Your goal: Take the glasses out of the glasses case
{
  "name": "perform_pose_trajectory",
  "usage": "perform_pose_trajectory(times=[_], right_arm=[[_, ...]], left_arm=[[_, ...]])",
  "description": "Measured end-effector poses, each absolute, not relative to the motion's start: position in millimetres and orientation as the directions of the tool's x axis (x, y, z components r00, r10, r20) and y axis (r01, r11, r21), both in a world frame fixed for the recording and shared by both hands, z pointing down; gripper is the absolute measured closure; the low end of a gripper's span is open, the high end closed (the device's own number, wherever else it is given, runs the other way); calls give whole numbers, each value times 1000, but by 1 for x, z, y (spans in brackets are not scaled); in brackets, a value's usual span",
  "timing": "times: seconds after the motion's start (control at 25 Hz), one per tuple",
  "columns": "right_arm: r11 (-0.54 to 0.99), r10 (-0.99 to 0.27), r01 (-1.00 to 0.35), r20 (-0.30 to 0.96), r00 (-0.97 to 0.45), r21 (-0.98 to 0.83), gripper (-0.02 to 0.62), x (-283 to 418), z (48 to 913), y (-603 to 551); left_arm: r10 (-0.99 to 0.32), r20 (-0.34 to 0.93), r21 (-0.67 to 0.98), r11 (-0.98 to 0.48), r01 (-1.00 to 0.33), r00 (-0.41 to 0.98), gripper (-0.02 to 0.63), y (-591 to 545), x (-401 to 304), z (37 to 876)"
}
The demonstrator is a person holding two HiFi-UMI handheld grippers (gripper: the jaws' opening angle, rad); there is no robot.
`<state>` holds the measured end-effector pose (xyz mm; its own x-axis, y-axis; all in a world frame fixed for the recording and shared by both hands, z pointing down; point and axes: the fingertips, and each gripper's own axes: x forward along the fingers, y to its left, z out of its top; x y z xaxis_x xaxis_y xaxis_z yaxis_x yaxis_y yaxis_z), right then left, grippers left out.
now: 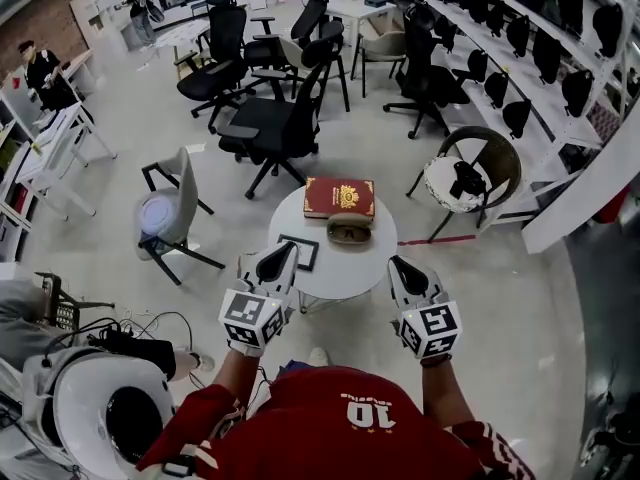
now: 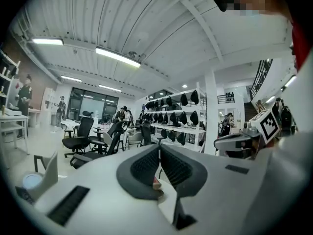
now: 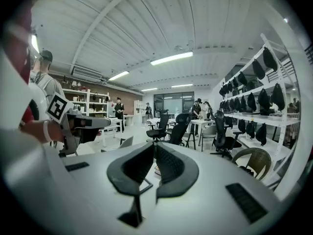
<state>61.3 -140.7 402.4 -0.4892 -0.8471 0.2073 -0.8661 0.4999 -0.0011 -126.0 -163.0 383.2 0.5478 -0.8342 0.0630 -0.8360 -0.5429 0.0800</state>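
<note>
An oval brown glasses case (image 1: 349,231) lies shut on the small round white table (image 1: 330,273), just in front of a red book (image 1: 339,197). A black square frame (image 1: 299,252) lies flat on the table's left part. My left gripper (image 1: 281,256) hovers over the table's near left edge, its jaws shut with nothing between them. My right gripper (image 1: 399,267) hangs at the near right edge, also shut and empty. Both stand short of the case. Each gripper view looks out over the room along its shut jaws: left gripper (image 2: 159,150), right gripper (image 3: 154,146).
A white chair (image 1: 172,211) stands left of the table and a wicker chair (image 1: 472,177) to its right. Black office chairs (image 1: 277,118) crowd the floor behind. Shelves of black bags (image 1: 540,48) run along the right. Cables and gear (image 1: 110,340) lie at the lower left.
</note>
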Motion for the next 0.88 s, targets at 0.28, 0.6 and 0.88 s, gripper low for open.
perform_pose_trajectory(times=[0.28, 0.6, 0.88], right_arm=[[511, -845, -860, 193, -499, 13, 568, 30, 403, -185], [520, -836, -854, 214, -506, 14, 568, 17, 409, -206], [519, -835, -855, 219, -505, 10, 568, 27, 414, -231]], left_arm=[[-837, 63, 87, -539, -838, 544, 588, -200, -154, 395], [-841, 79, 112, -526, -843, 535, 588, -217, -169, 409], [-837, 93, 119, -529, -840, 540, 588, -243, -158, 418]])
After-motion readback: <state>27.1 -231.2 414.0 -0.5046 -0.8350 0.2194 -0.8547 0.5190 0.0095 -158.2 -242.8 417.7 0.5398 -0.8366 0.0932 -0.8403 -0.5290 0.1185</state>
